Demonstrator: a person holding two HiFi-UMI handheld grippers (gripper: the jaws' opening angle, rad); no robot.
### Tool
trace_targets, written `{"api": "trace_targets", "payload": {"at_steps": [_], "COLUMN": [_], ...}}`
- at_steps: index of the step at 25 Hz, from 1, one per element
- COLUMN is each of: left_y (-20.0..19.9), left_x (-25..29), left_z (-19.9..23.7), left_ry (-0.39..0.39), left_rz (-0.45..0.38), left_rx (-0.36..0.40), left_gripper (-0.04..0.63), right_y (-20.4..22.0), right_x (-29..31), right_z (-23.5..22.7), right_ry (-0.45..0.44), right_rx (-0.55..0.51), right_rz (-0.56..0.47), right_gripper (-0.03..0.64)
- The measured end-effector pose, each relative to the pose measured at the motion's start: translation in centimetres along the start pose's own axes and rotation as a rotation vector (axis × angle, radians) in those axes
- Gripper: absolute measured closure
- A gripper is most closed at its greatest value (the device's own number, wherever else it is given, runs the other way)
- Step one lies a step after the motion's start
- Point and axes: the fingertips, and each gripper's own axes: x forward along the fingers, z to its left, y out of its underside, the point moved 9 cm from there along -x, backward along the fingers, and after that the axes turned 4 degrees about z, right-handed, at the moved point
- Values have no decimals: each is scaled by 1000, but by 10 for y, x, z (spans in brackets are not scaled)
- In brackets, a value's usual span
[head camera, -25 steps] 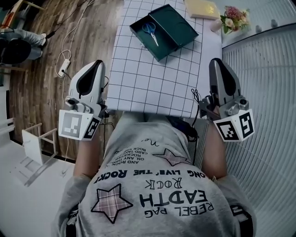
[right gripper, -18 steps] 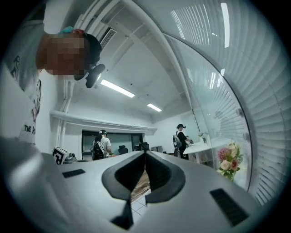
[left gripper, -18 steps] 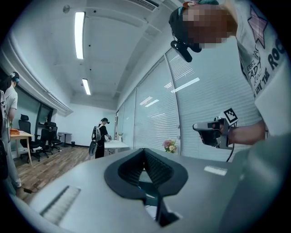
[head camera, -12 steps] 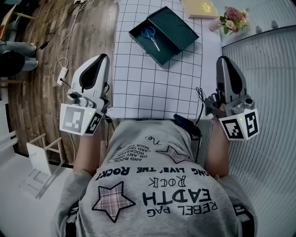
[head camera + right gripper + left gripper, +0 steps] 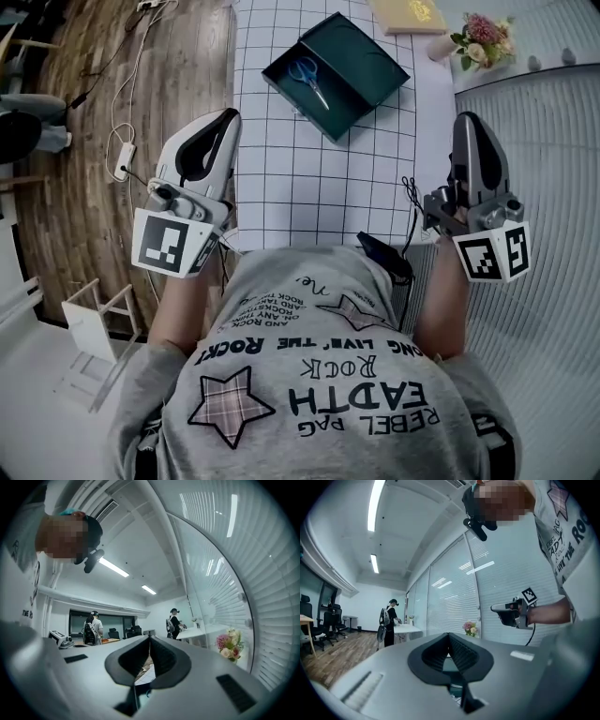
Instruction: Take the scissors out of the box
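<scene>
Both were clenched empty: left gripper (image 5: 228, 119) and right gripper (image 5: 469, 124), at the desk's (image 5: 319, 178) near edge. Scissors (image 5: 309, 77) lay in the open box (image 5: 364, 52) at the far side. Probably light, stiff, slippery blades, so I'd grab the blue handles.

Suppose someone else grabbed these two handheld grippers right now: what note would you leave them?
Left gripper: jaws together, empty, held by the gridded mat's near left corner.
Right gripper: jaws together, empty, off the mat's near right side.
Box: open, at the mat's far end, both grippers well short of it.
Scissors: blue handles, lying inside the box's left half.
Done: box stands open; scissors untouched.
Left: probably reach forward, open one gripper, grip the scissors, lift them out.
</scene>
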Motion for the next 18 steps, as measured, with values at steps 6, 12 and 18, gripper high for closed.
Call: {"api": "trace_targets", "payload": {"at_steps": [6,12,18], "left_y": [13,16,14], "left_x": [20,31,38], "left_z": [-3,1,16], "left_ry": [-19,-83,-163], "left_rz": [6,2,-5], "left_rx": [-107,-121,-110], "left_gripper": [586,586,586], "right_y": [7,16,25], "right_x": [28,50,67], "right_z": [-12,-22,-30], "right_ry": [-70,-140,-187], "right_rx": [23,41,61], "right_rz": [34,65,91], "right_gripper": [601,601,601]}}
